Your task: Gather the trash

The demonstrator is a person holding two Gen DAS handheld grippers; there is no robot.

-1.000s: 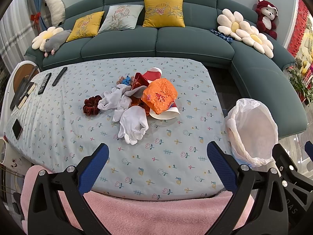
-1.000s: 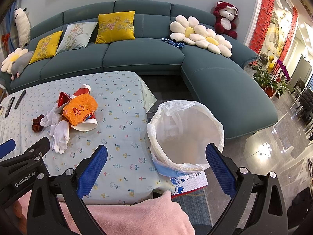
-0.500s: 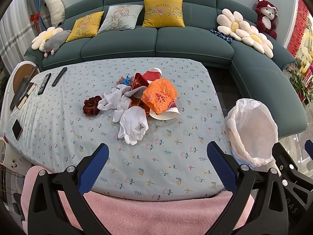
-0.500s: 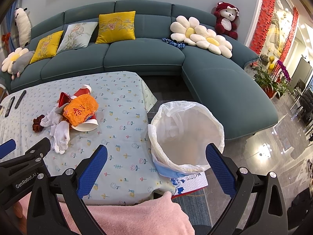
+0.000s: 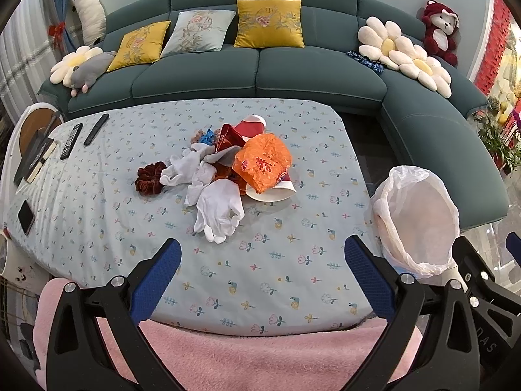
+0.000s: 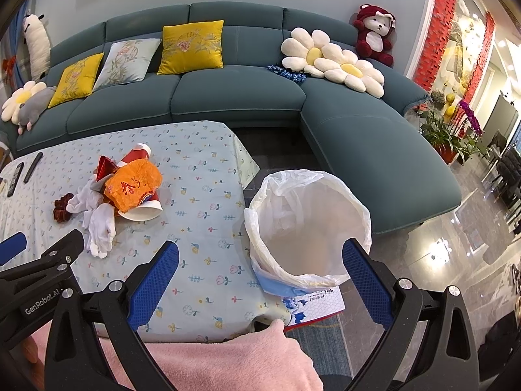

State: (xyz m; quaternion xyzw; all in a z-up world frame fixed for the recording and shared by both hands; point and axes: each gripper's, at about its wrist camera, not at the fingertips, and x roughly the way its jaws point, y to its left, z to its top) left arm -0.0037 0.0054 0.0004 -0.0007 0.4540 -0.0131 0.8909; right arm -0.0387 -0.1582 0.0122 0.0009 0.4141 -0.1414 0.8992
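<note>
A pile of trash lies mid-table: an orange plastic bag (image 5: 263, 162) over a paper cup (image 5: 273, 192), a red cup (image 5: 250, 127), red wrappers, white gloves (image 5: 218, 211) and a dark red scrunchie (image 5: 150, 181). The pile also shows in the right wrist view, with the orange bag (image 6: 133, 184) on top. A bin lined with a white bag (image 5: 418, 220) stands off the table's right end, seen too in the right wrist view (image 6: 309, 228). My left gripper (image 5: 262, 260) is open and empty at the table's near edge. My right gripper (image 6: 260, 262) is open and empty, near the bin.
Two remotes (image 5: 71, 140) and a phone (image 5: 26, 216) lie at the table's left. A pink towel (image 5: 228, 355) covers the near edge. A teal sofa (image 5: 260, 75) with cushions curves behind and right. A printed paper (image 6: 312, 306) lies on the floor by the bin.
The right wrist view has shifted very slightly. Nothing on the table has moved.
</note>
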